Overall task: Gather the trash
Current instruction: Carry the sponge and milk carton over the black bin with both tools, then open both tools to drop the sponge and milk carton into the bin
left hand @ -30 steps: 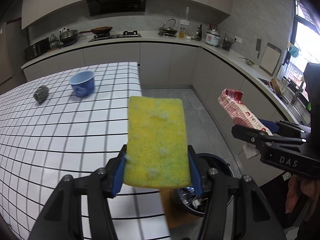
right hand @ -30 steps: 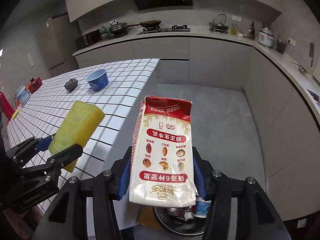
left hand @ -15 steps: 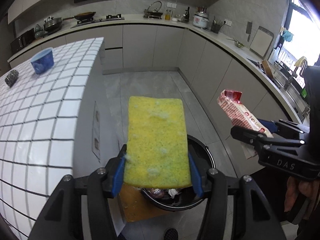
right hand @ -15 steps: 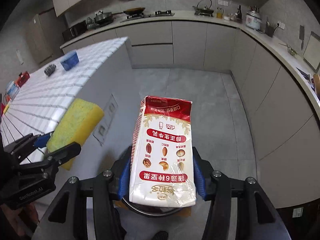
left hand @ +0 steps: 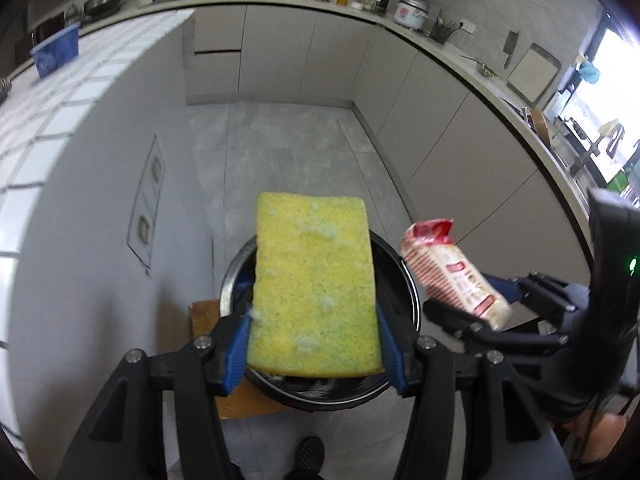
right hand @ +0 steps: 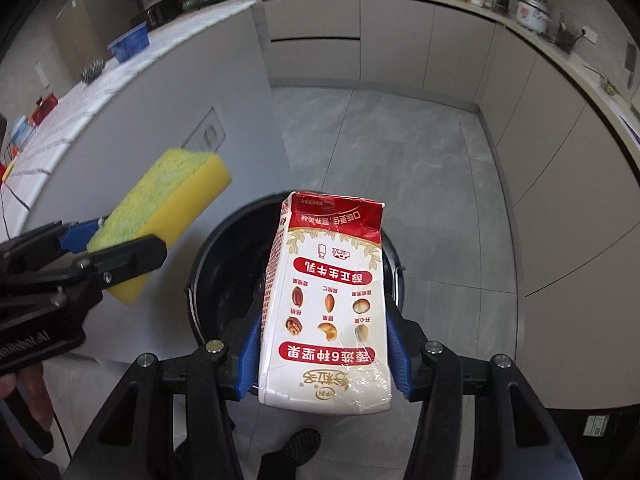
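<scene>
My left gripper (left hand: 313,344) is shut on a yellow sponge (left hand: 314,284) with a green scouring face, held over the round black trash bin (left hand: 404,280) on the floor. The sponge also shows in the right wrist view (right hand: 160,216). My right gripper (right hand: 324,356) is shut on a red and white milk carton (right hand: 326,312), held above the same bin (right hand: 224,264). The carton also shows at the right of the left wrist view (left hand: 454,276). The bin's inside is mostly hidden by the sponge and carton.
A white tiled island counter (left hand: 60,92) stands at the left with a blue bowl (left hand: 56,50) on it. Its grey side panel (right hand: 192,120) is next to the bin. Grey cabinets (right hand: 560,168) line the back and right. A brown mat (left hand: 208,312) lies under the bin.
Both grippers have swung off the island counter and down toward the floor. The bin now lies directly beneath the sponge and the carton. Both stay gripped.
</scene>
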{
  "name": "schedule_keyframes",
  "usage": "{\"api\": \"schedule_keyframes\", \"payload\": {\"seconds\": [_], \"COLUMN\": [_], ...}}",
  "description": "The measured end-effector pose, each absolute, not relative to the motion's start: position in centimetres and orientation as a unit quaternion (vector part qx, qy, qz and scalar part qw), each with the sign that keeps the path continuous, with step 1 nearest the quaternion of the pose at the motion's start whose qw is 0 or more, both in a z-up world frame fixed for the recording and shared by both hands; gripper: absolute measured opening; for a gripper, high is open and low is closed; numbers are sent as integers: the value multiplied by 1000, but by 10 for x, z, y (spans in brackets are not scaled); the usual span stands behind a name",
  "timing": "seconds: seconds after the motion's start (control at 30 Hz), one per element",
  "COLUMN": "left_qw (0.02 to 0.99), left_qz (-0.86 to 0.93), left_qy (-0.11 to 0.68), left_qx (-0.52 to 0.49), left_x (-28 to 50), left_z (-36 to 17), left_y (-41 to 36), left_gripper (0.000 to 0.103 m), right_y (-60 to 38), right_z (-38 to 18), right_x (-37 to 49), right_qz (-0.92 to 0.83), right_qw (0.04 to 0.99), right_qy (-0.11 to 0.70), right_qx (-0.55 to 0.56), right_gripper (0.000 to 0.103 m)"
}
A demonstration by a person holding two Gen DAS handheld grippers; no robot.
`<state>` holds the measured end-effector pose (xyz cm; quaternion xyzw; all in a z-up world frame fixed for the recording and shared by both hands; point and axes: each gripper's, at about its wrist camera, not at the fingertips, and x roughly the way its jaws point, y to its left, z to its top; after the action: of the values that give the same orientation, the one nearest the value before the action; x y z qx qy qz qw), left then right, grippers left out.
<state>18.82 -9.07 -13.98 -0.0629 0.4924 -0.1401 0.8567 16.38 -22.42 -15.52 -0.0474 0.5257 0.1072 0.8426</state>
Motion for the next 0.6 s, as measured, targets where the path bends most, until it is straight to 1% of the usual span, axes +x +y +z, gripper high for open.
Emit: {"api": "schedule_keyframes", "payload": {"seconds": [0.3, 0.33, 0.4, 0.47, 0.5, 0.53, 0.6], "left_qw": [838, 832, 823, 830, 833, 834, 835], "left_qz": [-132, -134, -132, -95, -91, -85, -78], "left_qy": [524, 531, 546, 546, 540, 539, 540], "left_qx": [-78, -84, -81, -69, -77, -80, -77], "left_x": [198, 200, 204, 205, 204, 204, 202], "left_z": [-173, -178, -185, -184, -181, -178, -175], "left_y": [-99, -101, -101, -95, -89, -85, -81], "left_gripper": [57, 59, 67, 86, 88, 89, 89], "right_y": [-214, -214, -208, -205, -204, -205, -208], "right_z": [-199, -204, -217, -231, -232, -230, -224], "right_x": [179, 178, 180, 181, 179, 177, 178], "right_qz": [134, 139, 161, 163, 161, 168, 155], "right_qw": [819, 816, 806, 800, 807, 813, 815], "right_qy": [551, 554, 559, 561, 549, 537, 540], "right_qx": [-84, -91, -108, -138, -150, -150, -144], "right_gripper": [56, 56, 56, 91, 103, 103, 103]}}
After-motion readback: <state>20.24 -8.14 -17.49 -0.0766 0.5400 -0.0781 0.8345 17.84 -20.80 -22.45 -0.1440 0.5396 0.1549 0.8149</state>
